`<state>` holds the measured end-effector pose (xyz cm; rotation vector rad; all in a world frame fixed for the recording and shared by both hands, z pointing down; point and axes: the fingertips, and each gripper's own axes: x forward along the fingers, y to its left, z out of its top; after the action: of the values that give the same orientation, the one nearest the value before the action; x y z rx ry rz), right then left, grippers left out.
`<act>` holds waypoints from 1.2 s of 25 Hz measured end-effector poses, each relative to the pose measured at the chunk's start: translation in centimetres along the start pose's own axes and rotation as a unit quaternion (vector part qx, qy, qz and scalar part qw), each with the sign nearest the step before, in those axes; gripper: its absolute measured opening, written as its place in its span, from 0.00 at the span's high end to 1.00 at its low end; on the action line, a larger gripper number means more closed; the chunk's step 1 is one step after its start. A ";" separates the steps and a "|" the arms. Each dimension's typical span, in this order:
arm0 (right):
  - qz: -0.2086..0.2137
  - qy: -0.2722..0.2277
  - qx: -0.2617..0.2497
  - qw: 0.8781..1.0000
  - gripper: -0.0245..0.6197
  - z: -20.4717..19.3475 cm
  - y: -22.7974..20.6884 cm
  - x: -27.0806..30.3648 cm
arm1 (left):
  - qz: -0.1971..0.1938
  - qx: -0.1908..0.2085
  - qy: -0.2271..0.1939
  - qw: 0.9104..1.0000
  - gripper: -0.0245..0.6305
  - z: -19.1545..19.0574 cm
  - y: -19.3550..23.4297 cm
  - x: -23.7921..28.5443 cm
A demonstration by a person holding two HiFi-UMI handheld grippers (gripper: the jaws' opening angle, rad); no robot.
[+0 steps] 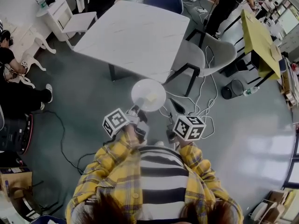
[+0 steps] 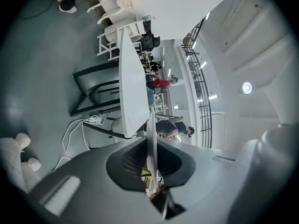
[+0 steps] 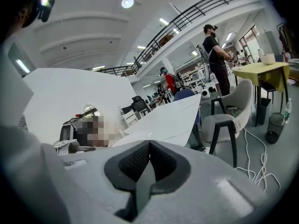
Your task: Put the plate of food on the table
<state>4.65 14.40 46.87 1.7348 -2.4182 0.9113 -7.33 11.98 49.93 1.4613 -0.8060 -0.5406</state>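
Left gripper [image 2: 152, 167]: clamped on plate [image 1: 148, 95] near rim
Right gripper [image 3: 148, 164]: closed, empty
Plate: stiff, slick, probably tips easy, so keep level

White plate [image 1: 141, 91], white marbled table [image 1: 135, 36]

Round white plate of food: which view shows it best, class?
Head view: the round white plate shows its whole face. The left gripper view shows only its thin edge in the left claw; the right gripper view, nothing clear.

One plate [image 1: 148, 95], two tables [image 1: 135, 36] [image 1: 259, 38]
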 end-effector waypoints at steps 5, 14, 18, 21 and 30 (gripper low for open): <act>-0.003 0.006 -0.001 1.000 0.97 -0.4 0.7 0.6 | 0.002 -0.005 -0.002 1.000 0.93 1.0 0.3 -0.5; -0.019 -0.003 0.003 1.000 0.97 -0.9 1.4 1.3 | -0.001 -0.005 0.011 1.000 0.93 1.6 1.0 -1.2; -0.021 0.004 0.007 1.000 0.97 -1.4 1.4 1.7 | 0.007 -0.011 0.010 1.000 0.93 2.0 1.8 -1.0; -0.024 0.006 0.007 1.000 0.97 -1.2 1.0 2.1 | 0.005 -0.011 0.010 1.000 0.93 2.3 1.7 -0.5; -0.021 0.009 0.011 1.000 0.97 0.8 -1.0 5.2 | 0.012 -0.005 0.001 1.000 0.93 4.1 1.5 3.0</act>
<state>3.79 9.35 48.41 1.7702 -2.3591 0.9487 -8.73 7.15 51.58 1.4401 -0.8172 -0.5248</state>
